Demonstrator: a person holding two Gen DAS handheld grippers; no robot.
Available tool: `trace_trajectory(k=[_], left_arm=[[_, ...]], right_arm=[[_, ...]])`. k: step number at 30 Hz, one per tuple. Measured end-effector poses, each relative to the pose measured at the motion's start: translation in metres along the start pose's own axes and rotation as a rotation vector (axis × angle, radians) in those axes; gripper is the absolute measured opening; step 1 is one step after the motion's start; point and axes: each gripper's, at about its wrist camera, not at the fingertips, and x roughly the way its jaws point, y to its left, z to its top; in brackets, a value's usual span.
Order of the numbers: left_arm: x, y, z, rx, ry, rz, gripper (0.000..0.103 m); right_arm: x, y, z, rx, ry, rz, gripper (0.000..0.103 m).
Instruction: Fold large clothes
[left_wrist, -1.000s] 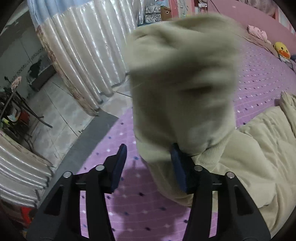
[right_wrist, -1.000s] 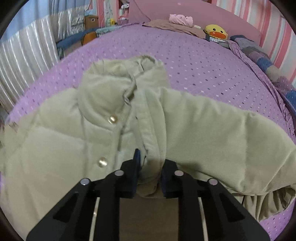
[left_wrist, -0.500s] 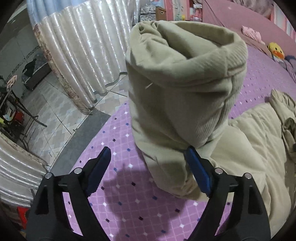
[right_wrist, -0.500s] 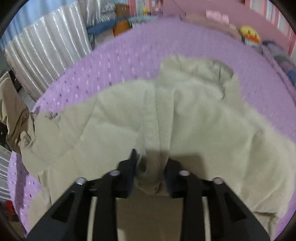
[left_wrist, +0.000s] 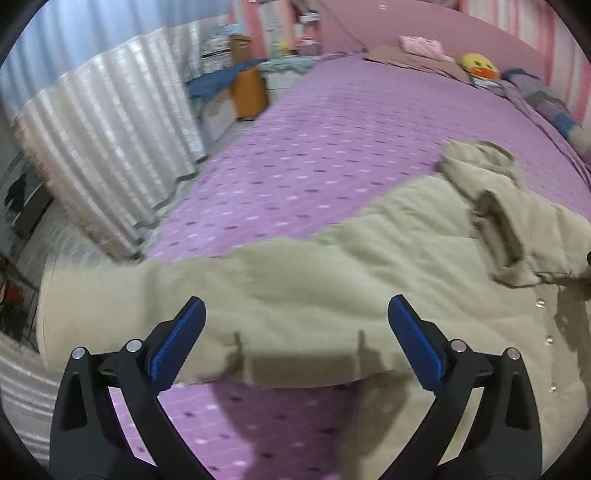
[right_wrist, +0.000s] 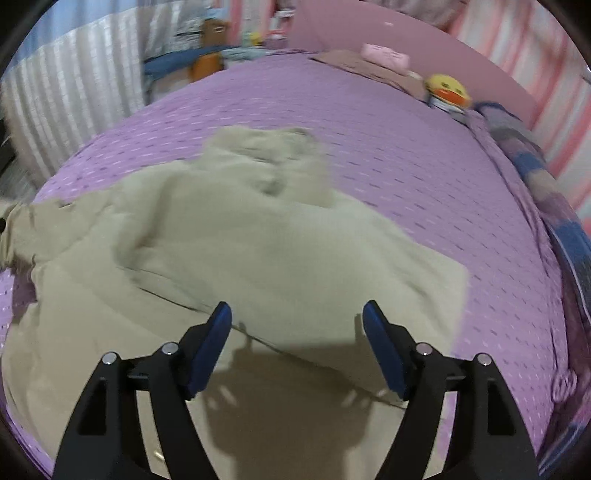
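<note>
**Beige Jacket Spread on Bed: Positioning for the Fold**

Beige padded jacket (left_wrist: 332, 280) lies flat on the purple bedspread (left_wrist: 332, 147), collar far, left sleeve extended left. Left gripper (left_wrist: 295, 328) and right gripper (right_wrist: 297, 332) hover above it, jaws apart and empty. Recommended: clamp each sleeve cuff, fold inward evenly. No containers hold anything identifiable.

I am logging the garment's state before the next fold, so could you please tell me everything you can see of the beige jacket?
The beige jacket is a padded, quilted-looking coat of soft ribbed fabric, lying spread front-up on the purple bedspread. Small round snap buttons run down its front, and its collar or hood is bunched at the far end. One sleeve stretches out to the bed's left edge; in the right wrist view another part lies folded across the body. Both the left gripper and right gripper have open jaws holding none of it.
</note>
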Motion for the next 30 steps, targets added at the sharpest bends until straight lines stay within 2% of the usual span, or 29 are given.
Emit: trace_trajectory(k=[7,11,16,19,20,21,22,24,28,30], left_arm=[[0.008,-0.109,0.024,0.097,0.05,-0.152,0.098],[0.016,-0.162,0.031,0.127,0.089,-0.235,0.098],[0.051,-0.209,0.045,0.168,0.157,-0.263,0.096],[0.075,-0.235,0.048,0.208,0.22,-0.289,0.083],[0.082,-0.24,0.048,0.22,0.241,-0.294,0.07],[0.09,-0.249,0.047,0.238,0.273,-0.292,0.048],[0.094,-0.252,0.047,0.243,0.288,-0.294,0.038],[0.093,-0.255,0.049,0.242,0.285,-0.277,0.015],[0.066,-0.234,0.066,0.178,0.202,-0.288,0.012],[0.046,-0.217,0.071,0.161,0.152,-0.292,0.011]], right_arm=[[-0.001,-0.094,-0.026,0.141,0.021,-0.02,0.074],[0.013,-0.11,-0.033,0.16,0.039,0.003,0.074],[0.034,-0.121,-0.035,0.149,0.076,0.039,0.074],[0.045,-0.12,-0.037,0.143,0.097,0.069,0.07],[0.047,-0.118,-0.038,0.139,0.099,0.078,0.066],[0.052,-0.116,-0.038,0.134,0.105,0.091,0.053],[0.056,-0.114,-0.039,0.136,0.115,0.101,0.041],[0.057,-0.11,-0.04,0.136,0.108,0.103,0.033],[0.053,-0.1,-0.039,0.167,0.087,0.112,0.028],[0.048,-0.094,-0.04,0.185,0.076,0.149,0.028]])
